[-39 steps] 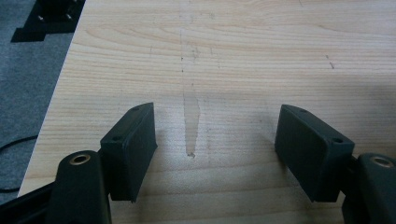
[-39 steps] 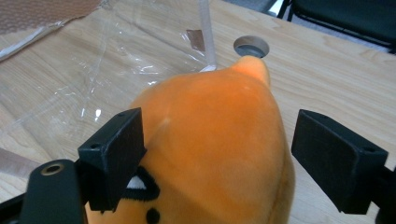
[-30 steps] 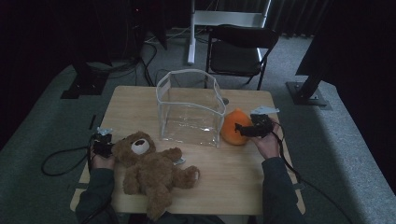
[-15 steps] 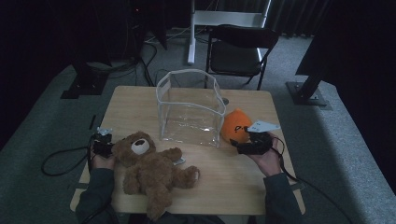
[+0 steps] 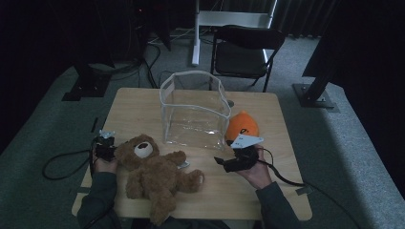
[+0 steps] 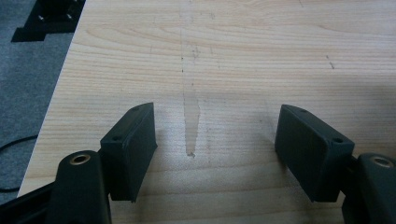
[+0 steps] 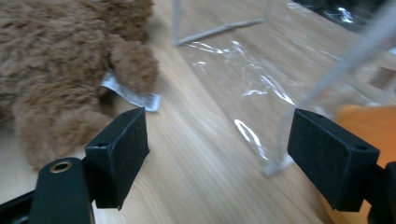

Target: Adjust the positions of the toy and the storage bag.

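Brown plush teddy bear (image 5: 155, 174) sprawls near the wooden table's (image 5: 200, 200) front edge; right gripper (image 5: 220, 162), jaws wide and empty, has bare wood between it and the bear.

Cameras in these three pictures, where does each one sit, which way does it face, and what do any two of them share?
High view: above the person's side, looking forward and down on the table; forearms, left gripper, right gripper.
Left gripper view: rides that gripper, faces bare tabletop between open jaws.
Right gripper view: rides that gripper, faces the teddy bear and clear bag; jaws open.
Shared: high and right gripper views both show bear, bag and orange toy.
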Tool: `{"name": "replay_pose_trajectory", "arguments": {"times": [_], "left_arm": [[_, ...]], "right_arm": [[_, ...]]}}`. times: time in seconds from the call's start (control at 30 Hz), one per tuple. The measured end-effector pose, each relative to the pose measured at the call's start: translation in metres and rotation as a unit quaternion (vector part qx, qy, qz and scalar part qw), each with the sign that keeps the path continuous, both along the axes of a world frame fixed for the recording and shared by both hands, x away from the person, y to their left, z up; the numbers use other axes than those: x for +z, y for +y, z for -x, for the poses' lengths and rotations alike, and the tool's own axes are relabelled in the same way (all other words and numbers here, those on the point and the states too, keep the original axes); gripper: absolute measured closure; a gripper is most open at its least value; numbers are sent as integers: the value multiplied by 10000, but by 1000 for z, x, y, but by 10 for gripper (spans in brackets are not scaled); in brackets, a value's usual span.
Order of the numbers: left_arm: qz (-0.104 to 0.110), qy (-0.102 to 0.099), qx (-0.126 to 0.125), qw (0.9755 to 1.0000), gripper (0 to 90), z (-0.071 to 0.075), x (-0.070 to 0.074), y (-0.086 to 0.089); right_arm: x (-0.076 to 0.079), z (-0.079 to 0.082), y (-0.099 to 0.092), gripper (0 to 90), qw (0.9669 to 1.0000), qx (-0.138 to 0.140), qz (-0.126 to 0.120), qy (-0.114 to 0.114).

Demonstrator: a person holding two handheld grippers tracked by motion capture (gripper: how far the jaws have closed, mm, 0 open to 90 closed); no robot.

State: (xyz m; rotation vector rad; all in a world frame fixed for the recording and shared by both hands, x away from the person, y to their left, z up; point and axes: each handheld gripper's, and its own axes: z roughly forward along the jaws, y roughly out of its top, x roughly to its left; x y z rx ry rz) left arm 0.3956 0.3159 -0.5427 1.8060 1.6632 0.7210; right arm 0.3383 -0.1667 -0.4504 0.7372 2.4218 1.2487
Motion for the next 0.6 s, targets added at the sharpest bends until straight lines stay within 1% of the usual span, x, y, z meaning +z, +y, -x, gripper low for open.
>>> {"name": "replay_pose_trajectory", "arguments": {"times": [0.03, 0.13, 0.2, 0.37, 0.43, 0.47, 0.5, 0.6], "left_arm": [[-1, 0, 0, 10000, 297, 0, 0, 0], [0, 0, 0, 10000, 297, 0, 0, 0], [-1, 1, 0, 10000, 297, 0, 0, 0], [-1, 0, 1, 10000, 297, 0, 0, 0], [1, 0, 1, 10000, 297, 0, 0, 0], [-1, 1, 0, 10000, 297, 0, 0, 0], [-1, 1, 1, 10000, 297, 0, 0, 0], [-1, 0, 0, 10000, 297, 0, 0, 0]], "right_arm": [[-1, 1, 4, 195, 10000, 87, -12, 33], [-3, 3, 15, 195, 9996, 279, 19, 32], [-4, 4, 22, 195, 9993, 368, 19, 44], [-9, 7, 38, 195, 9976, 677, 5, 171], [-10, 8, 42, 195, 9972, 721, 39, 192], [-11, 9, 46, 195, 9968, 765, 60, 211], [-14, 10, 54, 195, 9956, 896, 24, 276], [-16, 14, 64, 194, 9940, 1044, 106, 293]]}}
